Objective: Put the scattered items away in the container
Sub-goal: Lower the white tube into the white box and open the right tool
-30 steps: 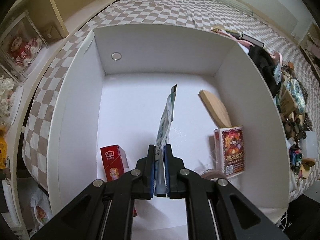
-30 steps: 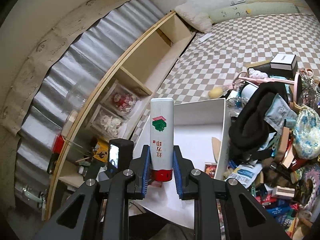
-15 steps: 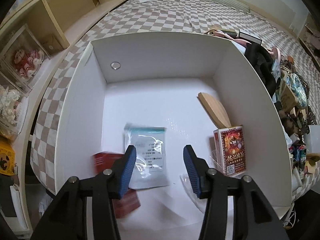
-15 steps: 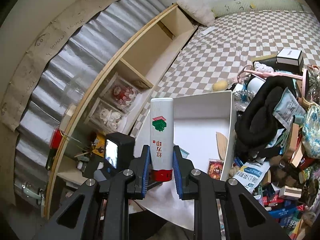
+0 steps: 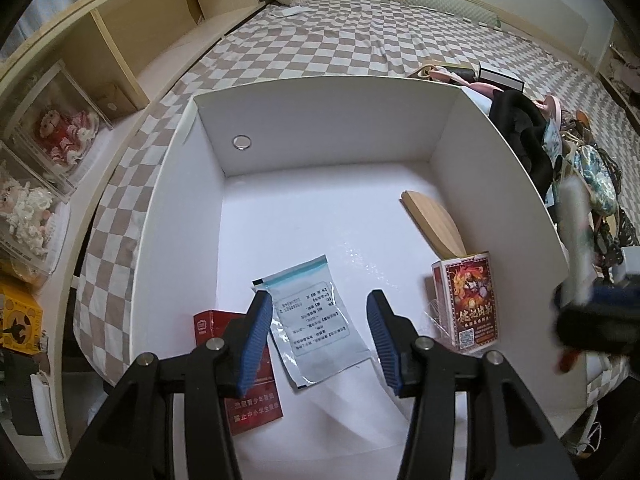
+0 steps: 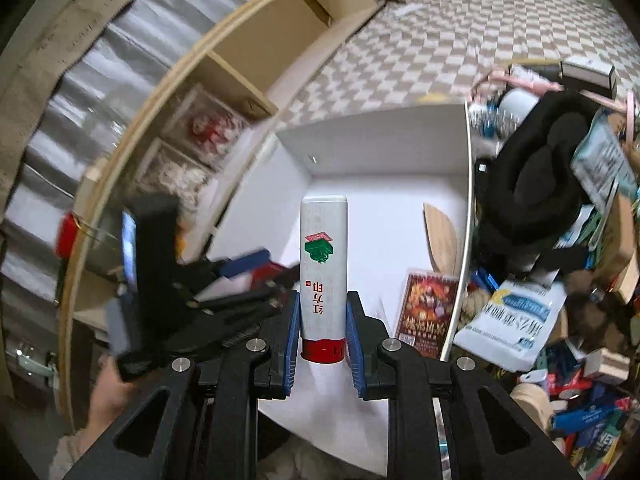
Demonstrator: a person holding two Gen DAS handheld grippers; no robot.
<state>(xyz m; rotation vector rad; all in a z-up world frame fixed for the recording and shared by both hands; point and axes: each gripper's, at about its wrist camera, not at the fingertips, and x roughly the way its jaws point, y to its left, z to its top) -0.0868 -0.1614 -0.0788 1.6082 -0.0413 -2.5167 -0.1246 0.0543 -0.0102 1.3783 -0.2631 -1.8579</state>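
A white box (image 5: pixel 180 216) lies open under my left gripper (image 5: pixel 318 326), which is open with nothing between its fingers. Flat on the box floor below it lies a pale blue sachet (image 5: pixel 314 314). A red packet (image 5: pixel 248 376), a card box with a dragon picture (image 5: pixel 468 300) and a wooden piece (image 5: pixel 434 224) also rest inside. My right gripper (image 6: pixel 322 330) is shut on a white tube with a red cap (image 6: pixel 323 276), held upright above the near end of the white box (image 6: pixel 384 128). It shows blurred at the right edge of the left wrist view (image 5: pixel 584 312).
The box stands on a checkered bedspread (image 5: pixel 360 44). A heap of clutter with a black cloth (image 6: pixel 544 184), a white printed bag (image 6: pixel 514 320) and small boxes lies right of it. Wooden shelves (image 5: pixel 120 40) with doll cases line the left side.
My left gripper opened and let the sachet fall flat onto the box floor. My right gripper came down toward the box with the tube still in it.
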